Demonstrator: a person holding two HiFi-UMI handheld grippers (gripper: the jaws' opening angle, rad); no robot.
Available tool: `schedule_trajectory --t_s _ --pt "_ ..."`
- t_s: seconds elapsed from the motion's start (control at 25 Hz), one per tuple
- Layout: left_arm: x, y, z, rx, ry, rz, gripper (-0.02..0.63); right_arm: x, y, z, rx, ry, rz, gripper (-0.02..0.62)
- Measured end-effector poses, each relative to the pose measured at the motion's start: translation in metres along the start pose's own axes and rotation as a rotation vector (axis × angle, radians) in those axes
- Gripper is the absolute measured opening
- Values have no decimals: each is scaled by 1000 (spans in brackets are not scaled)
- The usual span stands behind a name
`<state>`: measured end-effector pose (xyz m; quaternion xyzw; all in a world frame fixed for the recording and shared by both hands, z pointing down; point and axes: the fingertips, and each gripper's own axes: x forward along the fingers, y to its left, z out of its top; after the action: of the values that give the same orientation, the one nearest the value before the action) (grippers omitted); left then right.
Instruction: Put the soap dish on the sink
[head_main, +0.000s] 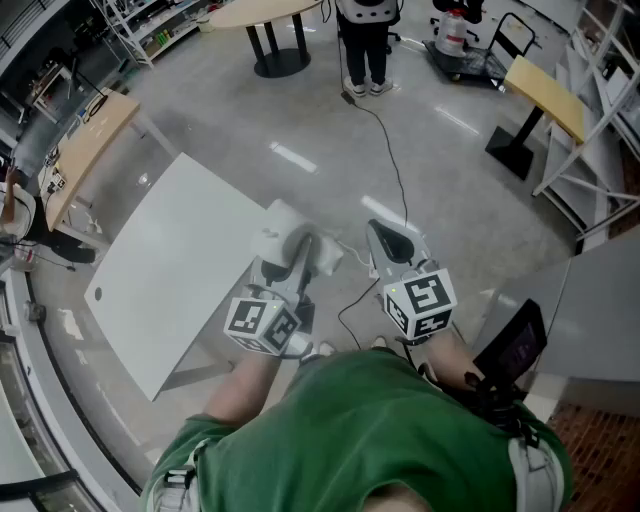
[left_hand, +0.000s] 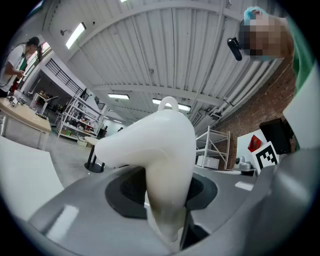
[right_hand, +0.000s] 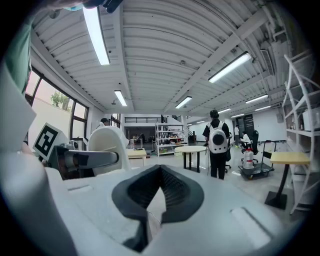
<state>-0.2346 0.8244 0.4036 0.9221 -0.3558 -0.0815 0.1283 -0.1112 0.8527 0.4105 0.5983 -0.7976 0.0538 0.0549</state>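
Open floor (head_main: 330, 130), left gripper (left_hand: 167, 202) clamping soap dish (left_hand: 160, 145)

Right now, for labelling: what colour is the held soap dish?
White soap dish, clearest in left gripper view.

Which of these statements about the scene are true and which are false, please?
1. The left claw grips a white soap dish. True.
2. The right claw holds a sponge. False: the right claw is shut with nothing in it.
3. In the head view, a white table lies left of both claws. True.
4. The soap dish already rests on the sink. False: it is held up in the air by the left claw.
5. A person wearing a backpack stands in the distance. True.
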Motion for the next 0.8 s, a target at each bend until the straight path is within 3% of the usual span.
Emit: schedule_trajectory --t_s 0.8 --pt "4 -4 -1 -14 18 -2 150 -7 -7 1 25 -12 -3 3"
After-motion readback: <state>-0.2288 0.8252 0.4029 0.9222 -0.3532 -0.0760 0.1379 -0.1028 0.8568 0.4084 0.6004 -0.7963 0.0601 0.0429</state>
